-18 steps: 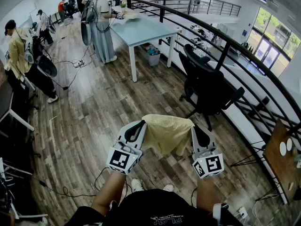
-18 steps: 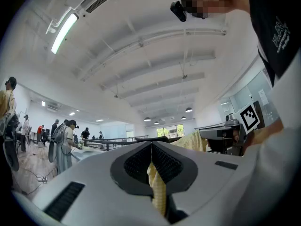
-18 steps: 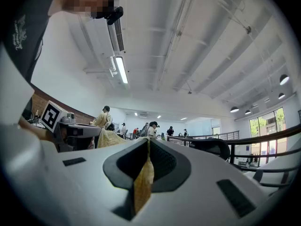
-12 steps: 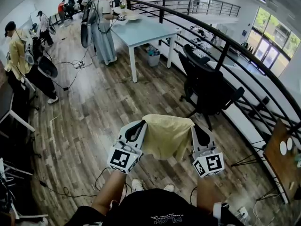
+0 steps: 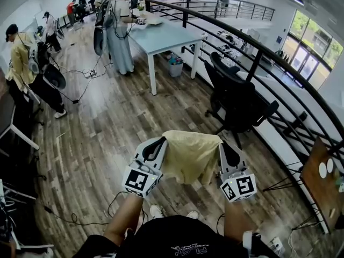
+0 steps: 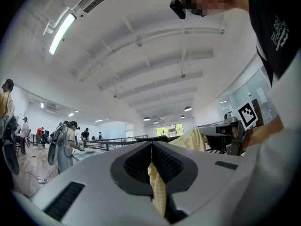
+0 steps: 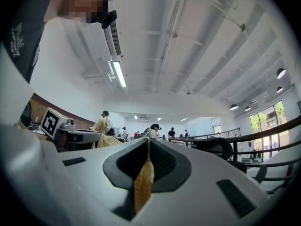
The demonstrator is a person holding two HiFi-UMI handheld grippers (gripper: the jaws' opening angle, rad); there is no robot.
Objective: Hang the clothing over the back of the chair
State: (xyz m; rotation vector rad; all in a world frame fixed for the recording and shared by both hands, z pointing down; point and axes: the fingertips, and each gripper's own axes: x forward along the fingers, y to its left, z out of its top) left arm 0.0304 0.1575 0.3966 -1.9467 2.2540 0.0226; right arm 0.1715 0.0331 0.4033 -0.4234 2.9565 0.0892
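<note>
A pale yellow garment (image 5: 191, 155) hangs stretched between my two grippers, in front of my body. My left gripper (image 5: 161, 142) is shut on its left top corner, and yellow cloth (image 6: 157, 192) shows pinched between its jaws. My right gripper (image 5: 223, 146) is shut on the right corner, with a fold of the garment (image 7: 143, 182) caught between its jaws. The black office chair (image 5: 236, 98) stands ahead and a little to the right, by the railing, its back (image 7: 211, 147) turned toward me. Both grippers are short of the chair.
A curved black railing (image 5: 258, 50) runs behind the chair. A light blue table (image 5: 164, 36) stands farther ahead with a person (image 5: 121, 28) beside it. Other people stand at left (image 5: 21, 63). Cables (image 5: 80, 77) lie on the wooden floor. A small wooden table (image 5: 322, 181) is at right.
Hardly anything differs: the grippers and garment hold the same place, and the cloth's lower edge hangs slightly differently. The person by the table has shifted a little.
</note>
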